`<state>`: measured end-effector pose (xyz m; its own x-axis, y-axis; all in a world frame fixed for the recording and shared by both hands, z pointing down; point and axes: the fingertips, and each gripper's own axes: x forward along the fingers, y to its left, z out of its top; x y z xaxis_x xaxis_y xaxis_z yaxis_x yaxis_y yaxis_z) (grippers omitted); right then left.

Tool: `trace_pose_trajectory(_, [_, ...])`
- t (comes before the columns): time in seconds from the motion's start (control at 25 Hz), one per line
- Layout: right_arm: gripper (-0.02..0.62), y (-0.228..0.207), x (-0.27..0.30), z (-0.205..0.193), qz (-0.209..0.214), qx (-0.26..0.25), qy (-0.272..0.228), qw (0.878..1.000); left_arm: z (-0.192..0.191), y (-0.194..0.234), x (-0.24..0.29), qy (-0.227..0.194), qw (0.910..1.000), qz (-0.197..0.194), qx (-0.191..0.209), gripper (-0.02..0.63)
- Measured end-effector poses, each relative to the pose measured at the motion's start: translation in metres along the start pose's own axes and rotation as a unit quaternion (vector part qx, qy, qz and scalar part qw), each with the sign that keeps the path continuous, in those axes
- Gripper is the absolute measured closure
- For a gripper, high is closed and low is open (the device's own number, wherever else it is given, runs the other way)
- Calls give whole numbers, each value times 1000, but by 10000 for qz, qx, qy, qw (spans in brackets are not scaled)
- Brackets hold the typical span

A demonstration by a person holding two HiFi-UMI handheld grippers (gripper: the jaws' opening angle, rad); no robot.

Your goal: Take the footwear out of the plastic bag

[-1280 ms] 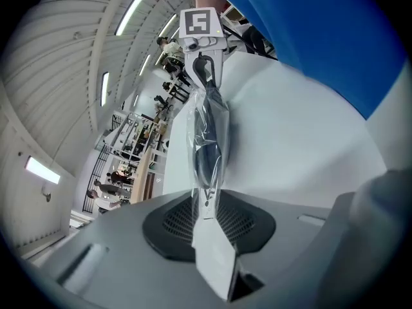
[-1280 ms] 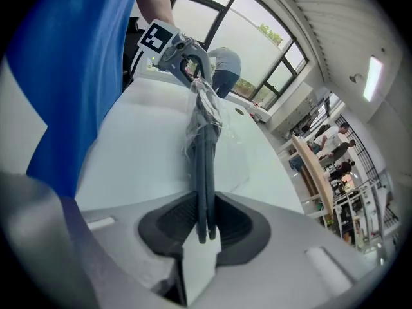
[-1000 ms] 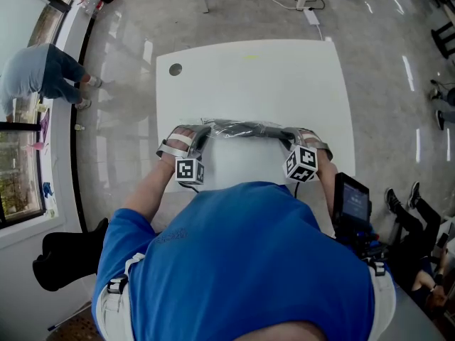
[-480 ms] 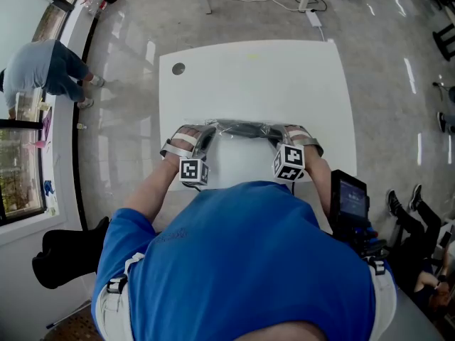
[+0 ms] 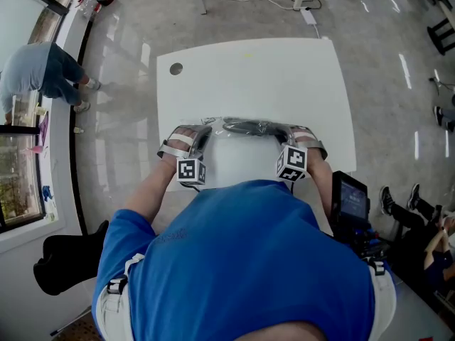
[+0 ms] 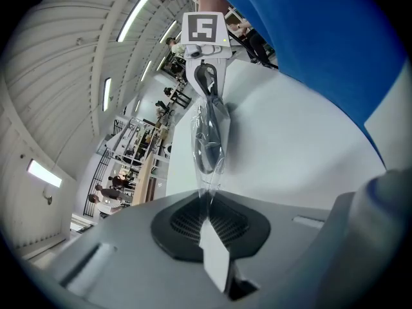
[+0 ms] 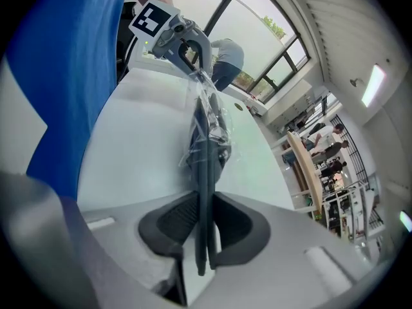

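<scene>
A clear plastic bag [image 5: 249, 128] with dark footwear [image 6: 207, 148] inside hangs stretched between my two grippers over the white table [image 5: 249, 77]. My left gripper [image 5: 206, 135] is shut on the bag's thin clear edge [image 6: 207, 195]. My right gripper [image 5: 284, 135] holds the other end. Its jaws have just been closing, and the flat dark footwear [image 7: 206, 179] stands edge-on between the pads, which press on it from both sides. In the right gripper view, crinkled plastic [image 7: 219, 118] wraps the footwear further out, up to the left gripper [image 7: 190, 56].
The table has a round hole [image 5: 175, 69] near its far left corner. A device with a screen [image 5: 350, 201] sits at my right side. A person [image 5: 43, 73] bends by the window at the left. Cables and table legs lie on the floor beyond.
My right gripper has shifted slightly left toward the bag's end, and the stretched bag looks a little shorter. The left gripper has kept still.
</scene>
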<state>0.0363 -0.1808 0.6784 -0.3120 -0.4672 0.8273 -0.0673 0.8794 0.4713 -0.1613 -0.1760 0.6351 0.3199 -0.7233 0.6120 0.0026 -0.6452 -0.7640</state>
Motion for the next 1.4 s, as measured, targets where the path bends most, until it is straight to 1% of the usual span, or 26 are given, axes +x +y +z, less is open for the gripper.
trace_pose_trajectory(0.2, [523,-7,-6,-18,-47,340,216,9992,-4,10,12,-79,9999,2,-121,595])
trace_pose_trajectory(0.4, [523,-4,-15,-51,-60,754,430,9962,2,12,31,-132,9995,39,-281,597])
trace_pose_trajectory(0.6, [525,8,-34,-60,-36,1268,583,9902,-4,14,28,-204,9991,40,-382,597])
trace_pose_trajectory(0.72, [525,0,-32,-86,-37,1498,628,9867,-1,22,51,-169,9987,58,-485,597])
trace_pose_trajectory(0.84, [525,-5,-34,-103,-97,1703,643,9832,-5,26,62,-155,9981,147,-579,597])
trace_pose_trajectory(0.92, [525,-3,-38,-106,-112,1901,611,9798,-11,28,58,-18,9982,145,-580,597])
trace_pose_trajectory(1.0, [525,5,-47,-96,-126,2149,544,9750,-22,25,41,63,9975,212,-666,597])
trace_pose_trajectory(1.12, [525,23,-77,-73,-169,2538,401,9663,-32,22,-4,209,9942,348,-995,597])
trace_pose_trajectory(1.24, [525,12,-93,-78,-166,2842,209,9584,-22,31,-14,374,9866,450,-1526,597])
trace_pose_trajectory(1.32, [525,8,-93,-81,-125,2983,87,9543,-17,30,-14,467,9779,442,-1991,597])
trace_pose_trajectory(1.4, [525,10,-93,-79,-47,3163,-38,9486,-14,22,-16,531,9655,383,-2519,597])
